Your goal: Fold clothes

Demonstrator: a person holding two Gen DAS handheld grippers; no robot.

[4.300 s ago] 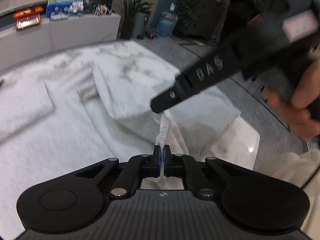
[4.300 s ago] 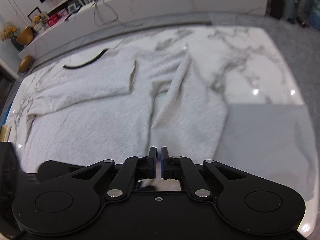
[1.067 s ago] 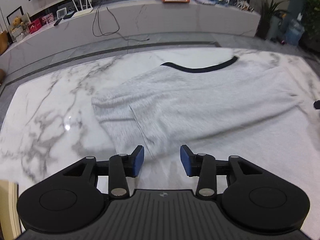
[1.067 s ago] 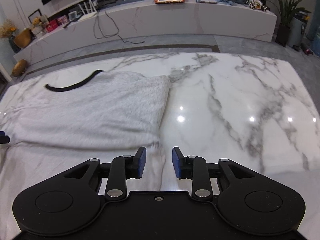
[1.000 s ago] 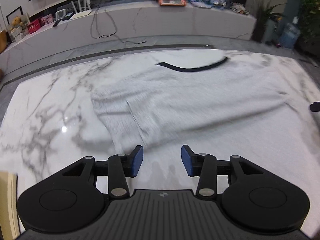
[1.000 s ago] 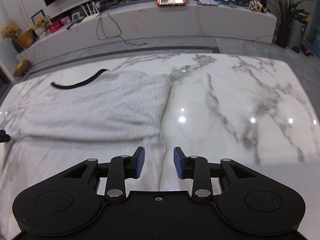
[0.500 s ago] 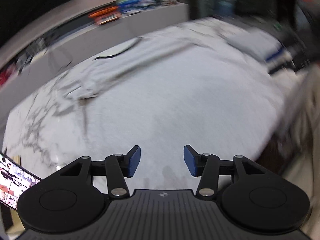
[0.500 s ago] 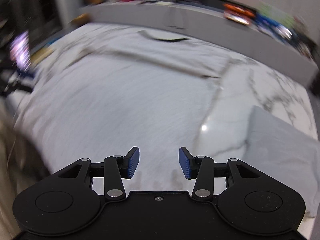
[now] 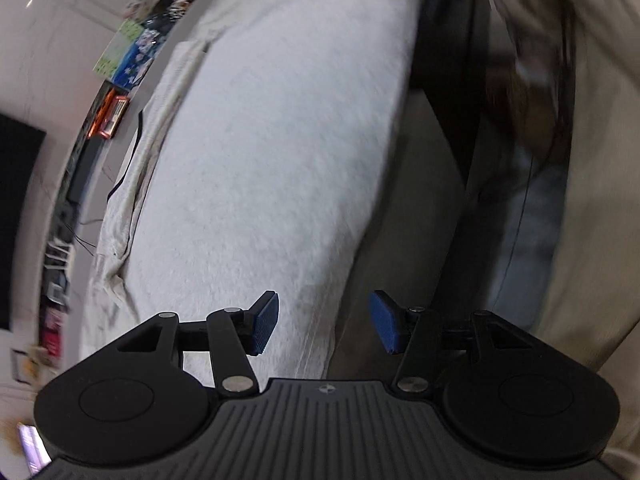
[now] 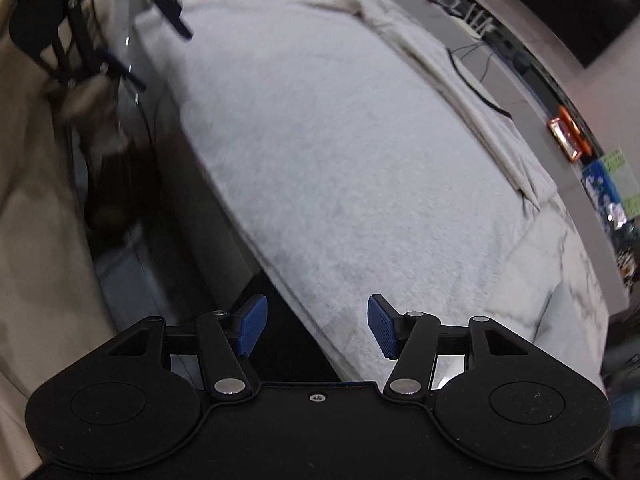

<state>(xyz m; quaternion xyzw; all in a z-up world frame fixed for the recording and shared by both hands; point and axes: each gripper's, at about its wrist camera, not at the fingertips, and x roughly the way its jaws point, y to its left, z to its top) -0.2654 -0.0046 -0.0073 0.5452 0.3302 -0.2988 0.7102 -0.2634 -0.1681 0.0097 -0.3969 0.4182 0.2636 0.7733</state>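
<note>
Tilting steeply down and rolled sideways, both grippers sit at the near edge of the tabletop (image 10: 540,264). The left gripper (image 9: 324,326) has its blue pads spread apart with nothing pinched; the hem of the white shirt (image 9: 260,152) runs up between them toward 12 o'clock, not touched. The right gripper (image 10: 312,326) is released too, its jaws have just been opening wider, and the shirt's hem edge passes between the pads without contact. The shirt lies flat over most of the tabletop, its dark collar (image 10: 476,84) off at 1 o'clock in the right view. Bare marble shows only at 3 o'clock there. The tabletop's edge drops off at 9 o'clock in the right view, with the person's beige clothing (image 10: 36,208) close beside it, so room is tight on that side.
</note>
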